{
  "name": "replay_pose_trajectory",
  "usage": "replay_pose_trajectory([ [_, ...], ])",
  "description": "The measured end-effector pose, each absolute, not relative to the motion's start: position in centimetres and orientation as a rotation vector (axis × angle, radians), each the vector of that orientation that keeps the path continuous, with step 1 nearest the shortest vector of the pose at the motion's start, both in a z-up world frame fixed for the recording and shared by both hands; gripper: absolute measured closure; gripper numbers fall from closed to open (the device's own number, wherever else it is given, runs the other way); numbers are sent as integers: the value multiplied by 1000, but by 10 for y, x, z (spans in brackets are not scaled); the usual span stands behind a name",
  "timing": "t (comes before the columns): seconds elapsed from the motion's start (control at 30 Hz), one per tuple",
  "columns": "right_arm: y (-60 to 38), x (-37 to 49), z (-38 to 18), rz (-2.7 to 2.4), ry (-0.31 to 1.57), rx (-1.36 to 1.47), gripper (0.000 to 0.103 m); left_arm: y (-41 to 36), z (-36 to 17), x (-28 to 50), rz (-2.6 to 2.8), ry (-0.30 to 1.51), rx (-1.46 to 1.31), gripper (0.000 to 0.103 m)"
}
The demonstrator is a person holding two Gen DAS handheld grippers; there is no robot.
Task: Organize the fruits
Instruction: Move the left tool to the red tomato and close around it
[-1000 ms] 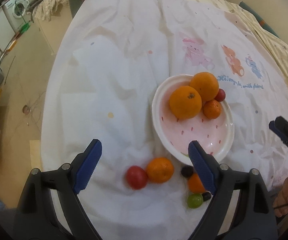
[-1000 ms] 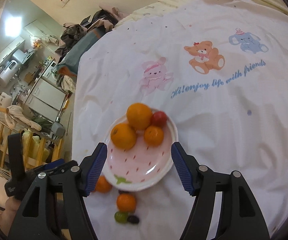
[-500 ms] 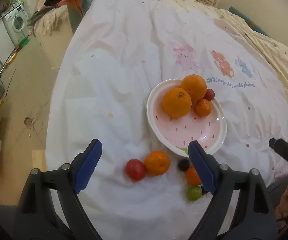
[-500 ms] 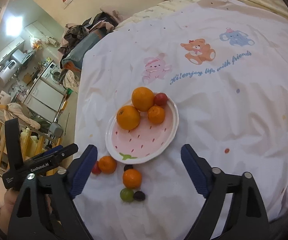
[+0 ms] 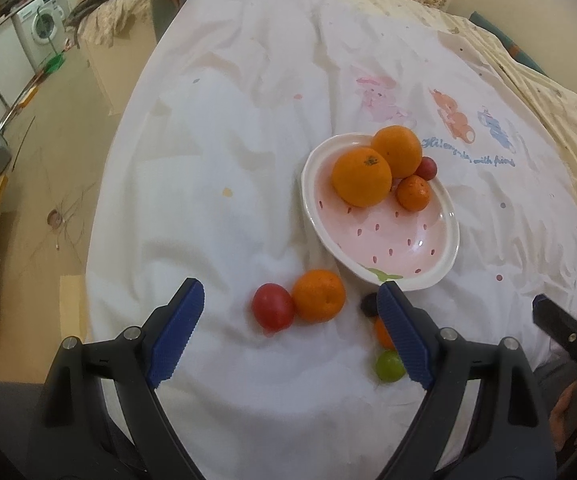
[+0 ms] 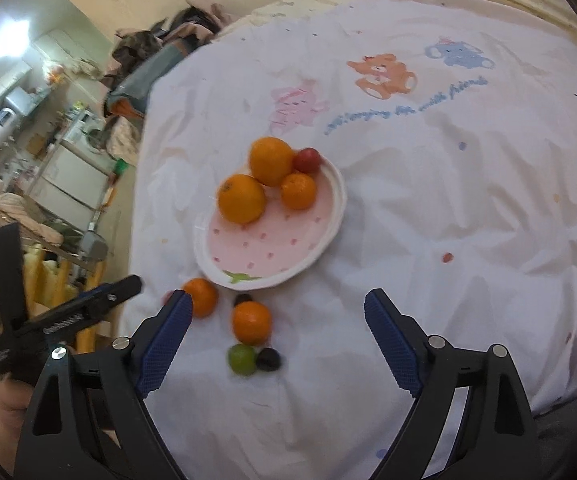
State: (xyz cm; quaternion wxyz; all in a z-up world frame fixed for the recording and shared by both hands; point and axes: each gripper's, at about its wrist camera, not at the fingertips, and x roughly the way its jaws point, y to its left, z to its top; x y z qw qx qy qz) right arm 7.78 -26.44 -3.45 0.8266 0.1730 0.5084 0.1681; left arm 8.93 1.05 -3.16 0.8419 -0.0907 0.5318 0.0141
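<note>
A pink strawberry-print plate (image 5: 404, 240) (image 6: 272, 248) on the white bedsheet holds two oranges (image 5: 362, 176), a small mandarin (image 5: 413, 193) and a red fruit (image 5: 425, 168). In front of it on the sheet lie a red tomato (image 5: 272, 306), a mandarin (image 5: 318, 296), a dark grape (image 5: 368, 304), another mandarin (image 6: 251, 322), a green fruit (image 6: 241, 359) and a dark fruit (image 6: 268, 359). My left gripper (image 5: 288, 328) is open and empty above the tomato and mandarin. My right gripper (image 6: 276, 336) is open and empty above the loose fruits.
The sheet (image 6: 448, 200) has cartoon animals and blue writing at the far side. The bed's left edge drops to a floor (image 5: 48, 160) with a washing machine (image 5: 42, 26) and shelves. Clothes are piled at the far left corner (image 6: 148, 48).
Both grippers have pulled back from the plate, which now sits farther ahead. The right gripper's jaws opened wider. The fruits have not moved.
</note>
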Motion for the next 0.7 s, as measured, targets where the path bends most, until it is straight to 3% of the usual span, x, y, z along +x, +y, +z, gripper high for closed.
replay_pose_trajectory([
  [0.37, -282, 88, -62, 311, 1190, 514, 13, 40, -63, 99, 136, 1229, -336, 20],
  [0.43, -283, 91, -66, 312, 1206, 542, 13, 39, -68, 100, 129, 1254, -339, 31],
  [0.5, -283, 93, -70, 312, 1220, 560, 13, 37, -74, 101, 107, 1292, -323, 58],
  [0.53, -283, 94, -71, 312, 1227, 567, 13, 36, -78, 102, 93, 1311, -323, 63],
  [0.7, -278, 99, -80, 324, 1262, 584, 13, 42, -96, 102, 79, 1375, -417, 66],
])
